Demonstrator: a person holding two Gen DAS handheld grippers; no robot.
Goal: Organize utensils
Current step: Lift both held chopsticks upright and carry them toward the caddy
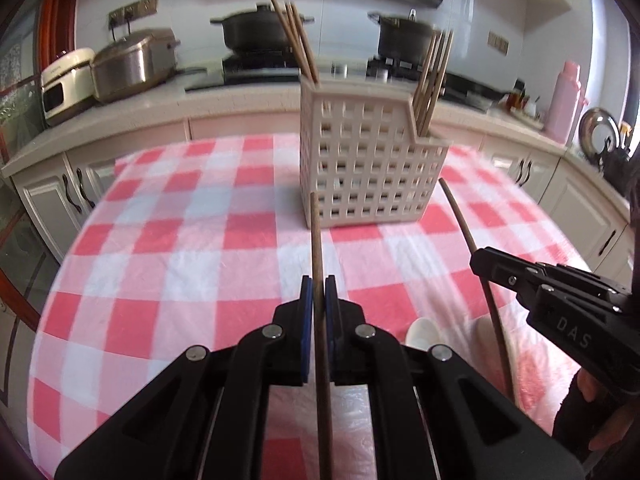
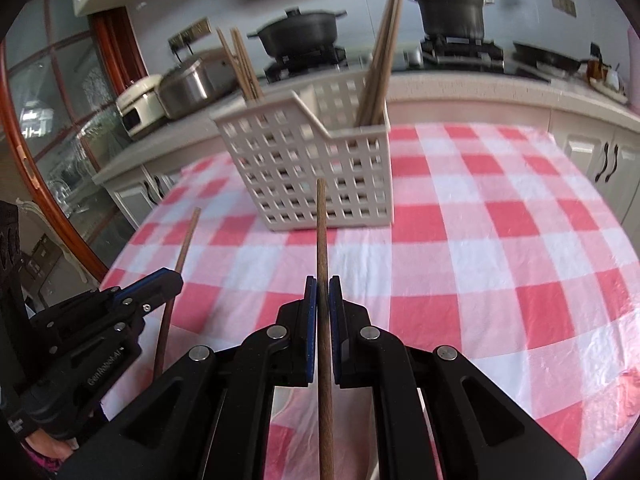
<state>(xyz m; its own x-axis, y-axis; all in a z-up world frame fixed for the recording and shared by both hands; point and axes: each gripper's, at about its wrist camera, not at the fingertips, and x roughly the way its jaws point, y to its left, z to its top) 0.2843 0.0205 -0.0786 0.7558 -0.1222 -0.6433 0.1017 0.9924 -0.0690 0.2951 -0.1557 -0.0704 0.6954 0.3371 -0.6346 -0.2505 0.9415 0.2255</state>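
Note:
A beige lattice utensil holder (image 1: 372, 168) (image 2: 316, 176) stands on the pink checked tablecloth, with several wooden chopsticks upright in its left and right compartments. My left gripper (image 1: 319, 286) is shut on a brown chopstick (image 1: 317, 240) that points toward the holder's front. To its right, my right gripper (image 1: 482, 264) clamps a second chopstick (image 1: 460, 216). In the right wrist view my right gripper (image 2: 322, 286) is shut on that chopstick (image 2: 321, 232), its tip in front of the holder. The left gripper (image 2: 172, 280) shows at lower left with its chopstick (image 2: 186, 240).
A white spoon-like piece (image 1: 422, 330) lies on the cloth (image 1: 160, 240) near me. Behind the table runs a counter with a rice cooker (image 1: 132, 62), a white appliance (image 1: 66, 84), two dark pots on a stove (image 1: 256, 30), and a pink flask (image 1: 566, 96). A hand (image 1: 600, 408) holds the right gripper.

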